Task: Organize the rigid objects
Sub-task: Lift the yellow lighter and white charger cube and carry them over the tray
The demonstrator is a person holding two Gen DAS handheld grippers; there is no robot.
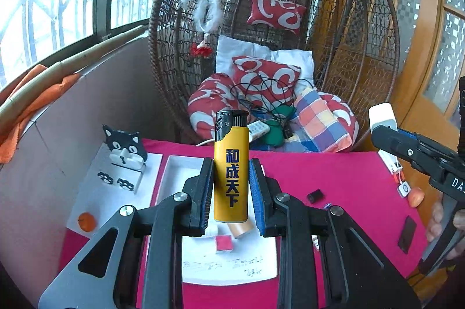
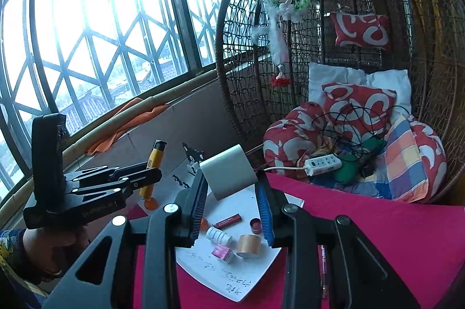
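The left gripper (image 1: 231, 189) clamps a yellow lighter (image 1: 231, 178) upright between its blue pads, black cap on top, dark characters running down its face. Below lies the pink worktop (image 1: 348, 178) with a white sheet (image 1: 229, 265) carrying a small pink cube (image 1: 223, 244) and a tan roll (image 1: 241, 230). To the left, a cat-shaped holder (image 1: 125, 147) stands on a white board with an orange fruit (image 1: 86, 221) near its corner. At the right edge the right gripper (image 1: 386, 131) holds a white block (image 1: 383, 117). Behind hangs a wicker swing chair (image 1: 273, 32) stuffed with red-and-white cushions.
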